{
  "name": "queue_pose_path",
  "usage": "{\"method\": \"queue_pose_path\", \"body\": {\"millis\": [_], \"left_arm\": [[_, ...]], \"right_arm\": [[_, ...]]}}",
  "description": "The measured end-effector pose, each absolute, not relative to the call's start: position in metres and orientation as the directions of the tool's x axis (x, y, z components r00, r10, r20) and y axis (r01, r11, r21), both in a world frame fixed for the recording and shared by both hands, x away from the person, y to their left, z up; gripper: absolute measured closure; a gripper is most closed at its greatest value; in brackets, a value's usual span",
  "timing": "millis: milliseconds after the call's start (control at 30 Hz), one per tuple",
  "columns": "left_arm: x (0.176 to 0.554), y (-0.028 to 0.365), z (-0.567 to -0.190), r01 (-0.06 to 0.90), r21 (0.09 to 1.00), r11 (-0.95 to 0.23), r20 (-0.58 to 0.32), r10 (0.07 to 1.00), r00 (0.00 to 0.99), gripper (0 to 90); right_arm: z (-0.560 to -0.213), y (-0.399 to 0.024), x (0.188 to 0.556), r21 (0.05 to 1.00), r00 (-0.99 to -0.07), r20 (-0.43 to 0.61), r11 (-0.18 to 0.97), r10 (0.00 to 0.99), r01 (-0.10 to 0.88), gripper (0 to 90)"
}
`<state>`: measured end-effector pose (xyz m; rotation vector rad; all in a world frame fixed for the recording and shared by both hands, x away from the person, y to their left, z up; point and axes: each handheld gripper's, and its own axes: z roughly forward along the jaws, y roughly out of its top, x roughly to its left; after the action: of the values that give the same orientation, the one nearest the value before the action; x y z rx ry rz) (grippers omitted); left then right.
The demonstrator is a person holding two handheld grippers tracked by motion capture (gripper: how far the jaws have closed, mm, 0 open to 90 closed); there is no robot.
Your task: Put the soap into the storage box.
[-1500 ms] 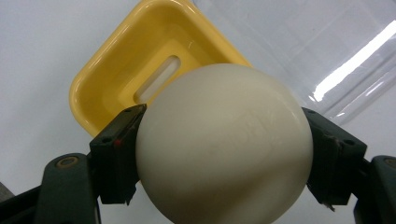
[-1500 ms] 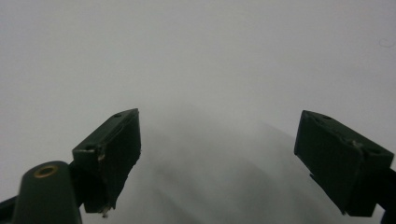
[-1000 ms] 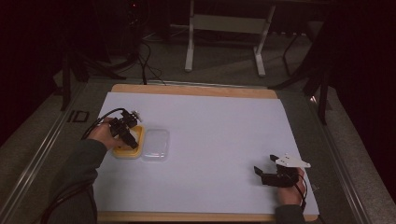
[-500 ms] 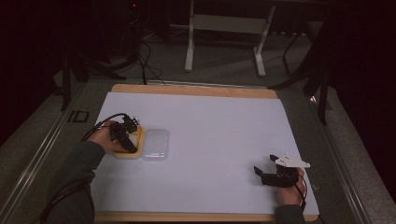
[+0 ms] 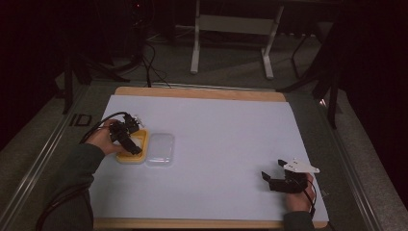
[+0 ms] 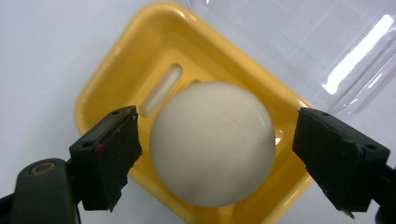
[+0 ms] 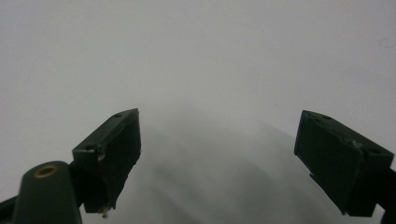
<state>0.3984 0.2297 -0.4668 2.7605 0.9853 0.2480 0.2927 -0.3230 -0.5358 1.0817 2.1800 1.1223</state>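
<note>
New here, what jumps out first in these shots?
The yellow tray at the table's left side, with a pale round ball sitting in it between the open jaws of the left claw. A clear lid lies right beside the tray. The right claw rests open near the table's front right corner.

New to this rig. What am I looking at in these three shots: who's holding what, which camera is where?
No robot here: a person holds a two-jaw gripper in each hand. The high view looks down on a white-covered table. The left gripper hovers over a yellow tray, with a clear plastic lid beside it. The right gripper rests apart, near the table's front edge.

The other two cameras ride on the grippers. The left gripper view shows open jaws either side of a white ball in the tray, not touching it. The right gripper view shows open jaws over bare table.
</note>
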Motion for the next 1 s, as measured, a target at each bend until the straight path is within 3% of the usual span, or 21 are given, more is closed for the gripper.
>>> {"method": "queue_pose_path", "body": {"millis": [733,1000], "left_arm": [[0.38,0.207,-0.438,0.482,0.34,-0.808,0.081,0.535,0.841,46.9],[0.359,0.193,-0.439,0.434,0.396,-0.809,0.09,0.505,0.858,48.6]], "right_arm": [[-0.536,-0.323,0.293,0.827,-0.586,-0.041,0.357,0.81,0.435,14.6],[-0.536,-0.323,0.293,0.827,-0.586,-0.043,0.358,0.809,0.434,14.6]]}}
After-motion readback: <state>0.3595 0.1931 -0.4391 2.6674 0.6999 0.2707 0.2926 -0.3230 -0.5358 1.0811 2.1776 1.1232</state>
